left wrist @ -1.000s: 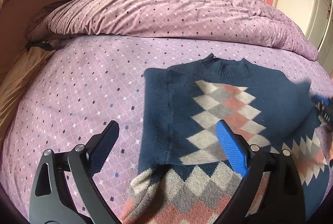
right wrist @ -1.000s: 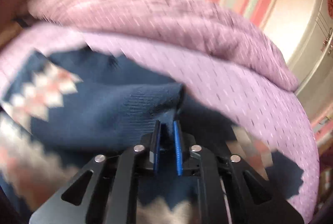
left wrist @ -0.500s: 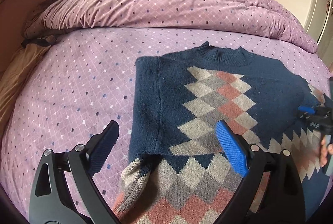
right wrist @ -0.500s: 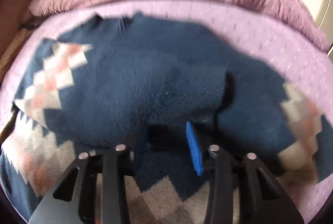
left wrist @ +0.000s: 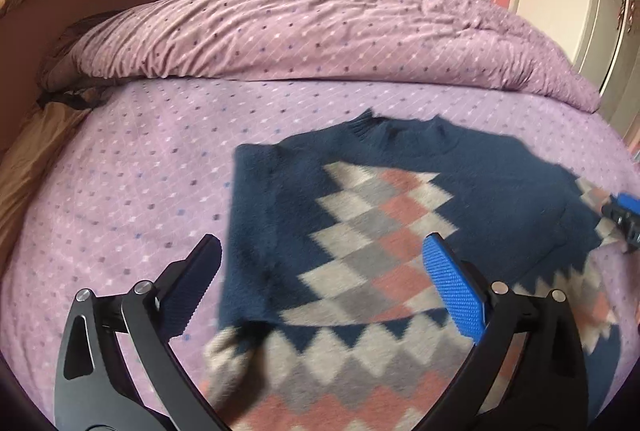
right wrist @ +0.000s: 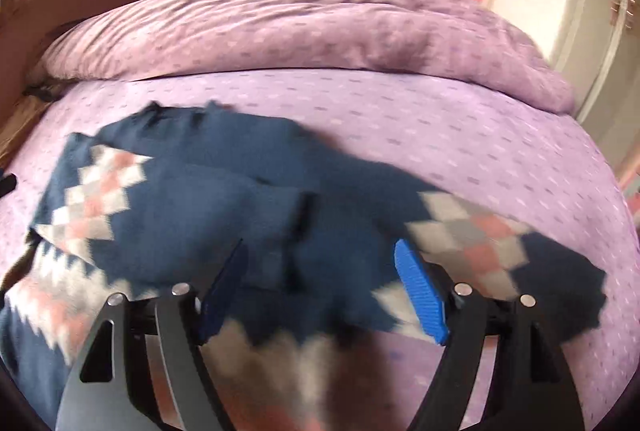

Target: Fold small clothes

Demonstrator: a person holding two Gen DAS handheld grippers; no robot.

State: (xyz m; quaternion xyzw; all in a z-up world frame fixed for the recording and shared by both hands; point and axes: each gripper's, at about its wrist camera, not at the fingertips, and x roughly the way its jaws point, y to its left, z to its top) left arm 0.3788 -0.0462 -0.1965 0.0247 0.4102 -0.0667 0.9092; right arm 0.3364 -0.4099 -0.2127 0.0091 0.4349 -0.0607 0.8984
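Observation:
A small navy sweater [left wrist: 360, 215] with grey, white and pink diamonds lies flat on the purple bedspread, collar toward the far side. Both sleeves are folded in across its chest. My left gripper [left wrist: 324, 283] is open and empty, hovering over the sweater's left half. My right gripper [right wrist: 320, 291] is open and empty, just above the folded-in right sleeve [right wrist: 224, 227]. The right gripper's blue tip shows at the right edge of the left wrist view [left wrist: 626, 209].
A rolled purple duvet [left wrist: 320, 31] lies across the far side of the bed. A brown pillow [left wrist: 24, 151] sits at the left edge. A striped wall and a white door [left wrist: 600, 11] stand behind the bed.
My right gripper has opened and let go of the right sleeve, which now lies folded across the sweater. It has pulled back. My left gripper stays open and has drawn back a little.

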